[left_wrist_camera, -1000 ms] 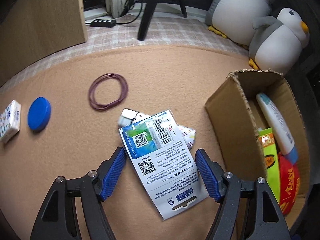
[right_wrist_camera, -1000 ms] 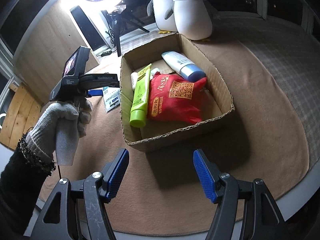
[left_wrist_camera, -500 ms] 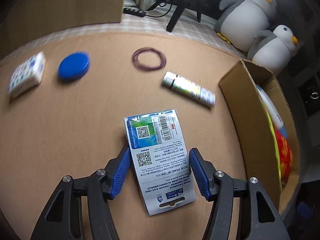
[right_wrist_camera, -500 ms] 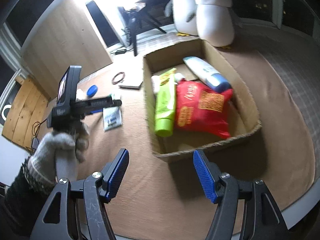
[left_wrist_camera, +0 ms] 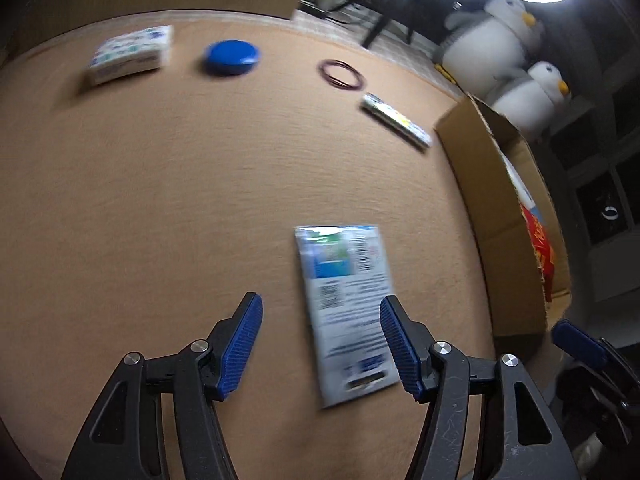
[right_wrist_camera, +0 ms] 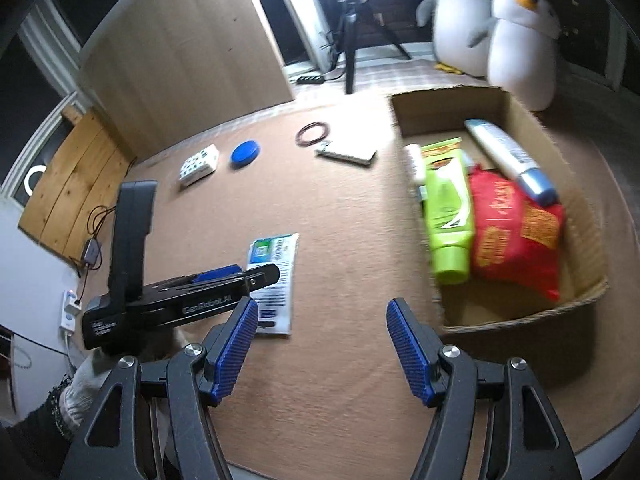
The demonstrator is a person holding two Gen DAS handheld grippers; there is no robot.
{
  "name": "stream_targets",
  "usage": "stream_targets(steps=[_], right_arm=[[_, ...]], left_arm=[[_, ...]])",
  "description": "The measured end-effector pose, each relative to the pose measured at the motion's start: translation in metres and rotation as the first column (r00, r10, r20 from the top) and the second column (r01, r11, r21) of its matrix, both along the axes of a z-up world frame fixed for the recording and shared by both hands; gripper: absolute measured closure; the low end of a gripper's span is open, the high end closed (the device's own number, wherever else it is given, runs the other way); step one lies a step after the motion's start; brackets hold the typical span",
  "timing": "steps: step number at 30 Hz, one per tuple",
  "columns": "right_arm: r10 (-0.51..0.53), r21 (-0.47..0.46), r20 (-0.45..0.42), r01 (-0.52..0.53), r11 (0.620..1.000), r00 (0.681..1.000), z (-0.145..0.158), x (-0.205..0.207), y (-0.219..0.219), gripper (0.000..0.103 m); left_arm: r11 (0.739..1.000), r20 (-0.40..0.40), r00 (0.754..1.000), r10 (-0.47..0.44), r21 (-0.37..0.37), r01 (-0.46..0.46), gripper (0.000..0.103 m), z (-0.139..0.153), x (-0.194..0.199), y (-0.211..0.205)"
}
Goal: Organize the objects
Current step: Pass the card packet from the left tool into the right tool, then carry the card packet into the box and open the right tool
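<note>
Here, going left to right across the brown mat (right_wrist_camera: 340,248), a white patterned packet (right_wrist_camera: 199,165) lies farthest left, then a blue lid (right_wrist_camera: 245,153), a coil of dark bands (right_wrist_camera: 313,133) and a small flat pack (right_wrist_camera: 347,153) just beside the coil. Nearer the person, a flat blue-and-white packet (left_wrist_camera: 347,312) lies on the mat, not in the box. Its long axis runs away from the left gripper (left_wrist_camera: 321,344); the blue-green printed end points towards the far side and the end with the hanging slot towards the person. Its near part lies between the blue pads, close to the right-hand one, and neither pad presses on it; the jaws are opening, nothing gripped. In the right wrist view a gloved hand (right_wrist_camera: 86,380) holds that gripper over the packet.

The right gripper (right_wrist_camera: 322,348) hangs over bare mat with its jaws apart and empty.

At the right stands an open cardboard box (right_wrist_camera: 520,320). Inside, from left to right, lie a small white tube (right_wrist_camera: 414,162), a green tube (right_wrist_camera: 446,216) with its cap towards the person, a red bag (right_wrist_camera: 516,232), and a white bottle (right_wrist_camera: 508,158) with a blue cap, slanting along the far right side. Behind the box sit two plush penguins (right_wrist_camera: 520,52).
</note>
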State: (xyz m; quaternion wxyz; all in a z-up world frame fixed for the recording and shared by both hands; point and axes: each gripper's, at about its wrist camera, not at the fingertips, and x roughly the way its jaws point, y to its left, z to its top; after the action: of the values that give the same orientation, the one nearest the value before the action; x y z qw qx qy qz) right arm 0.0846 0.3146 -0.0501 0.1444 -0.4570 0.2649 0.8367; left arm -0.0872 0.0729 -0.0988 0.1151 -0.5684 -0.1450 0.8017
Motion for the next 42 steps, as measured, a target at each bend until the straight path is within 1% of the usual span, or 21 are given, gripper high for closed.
stream_targets(steps=[2,7,12,14,17,21,25,28,31,37,42], right_arm=[[0.022,-0.010,0.013,-0.022,1.000,1.000,-0.006,-0.010,-0.007,0.040],[0.074,-0.050,0.068,-0.071,0.996,0.995,-0.029,-0.042,-0.021,0.040],[0.090,-0.108,0.128,-0.076,0.991,0.988,-0.054,-0.075,-0.024,0.040],[0.093,-0.116,0.151,-0.076,0.990,0.984,-0.061,-0.086,-0.025,0.040],[0.105,-0.102,0.191,-0.087,0.991,0.976,-0.067,-0.102,-0.028,0.040],[0.137,-0.060,0.240,-0.126,0.990,0.961,-0.070,-0.119,-0.036,0.040],[0.179,-0.015,0.312,-0.184,0.983,0.933,-0.076,-0.134,-0.050,0.040],[0.184,0.015,0.338,-0.201,0.980,0.923,-0.078,-0.137,-0.054,0.040],[0.178,0.019,0.348,-0.196,0.980,0.921,-0.079,-0.135,-0.052,0.040],[0.151,-0.008,0.365,-0.159,0.987,0.919,-0.086,-0.124,-0.041,0.040],[0.163,-0.002,0.364,-0.174,0.985,0.917,-0.085,-0.123,-0.047,0.040]], left_arm=[[1.000,0.001,1.000,0.014,-0.001,-0.014,0.037,0.001,0.006,-0.018],[0.998,-0.004,0.999,0.044,-0.045,-0.044,0.037,0.002,0.026,-0.061],[0.996,-0.019,0.997,0.078,-0.045,-0.078,0.036,0.004,0.043,-0.086],[0.995,-0.038,0.996,0.076,-0.063,-0.078,0.035,0.006,0.049,-0.091],[0.994,-0.054,0.996,0.071,-0.082,-0.075,0.034,0.008,0.058,-0.096],[0.994,-0.053,0.996,0.077,-0.078,-0.081,0.034,0.005,0.061,-0.102],[0.994,-0.048,0.995,0.089,-0.061,-0.092,0.034,0.003,0.063,-0.109],[0.994,-0.053,0.994,0.093,-0.058,-0.096,0.034,0.004,0.063,-0.112],[0.993,-0.053,0.993,0.102,-0.053,-0.105,0.034,0.004,0.064,-0.116],[0.993,-0.050,0.993,0.108,-0.045,-0.111,0.034,0.002,0.065,-0.120],[0.993,-0.047,0.993,0.106,-0.042,-0.108,0.034,0.000,0.065,-0.120]])
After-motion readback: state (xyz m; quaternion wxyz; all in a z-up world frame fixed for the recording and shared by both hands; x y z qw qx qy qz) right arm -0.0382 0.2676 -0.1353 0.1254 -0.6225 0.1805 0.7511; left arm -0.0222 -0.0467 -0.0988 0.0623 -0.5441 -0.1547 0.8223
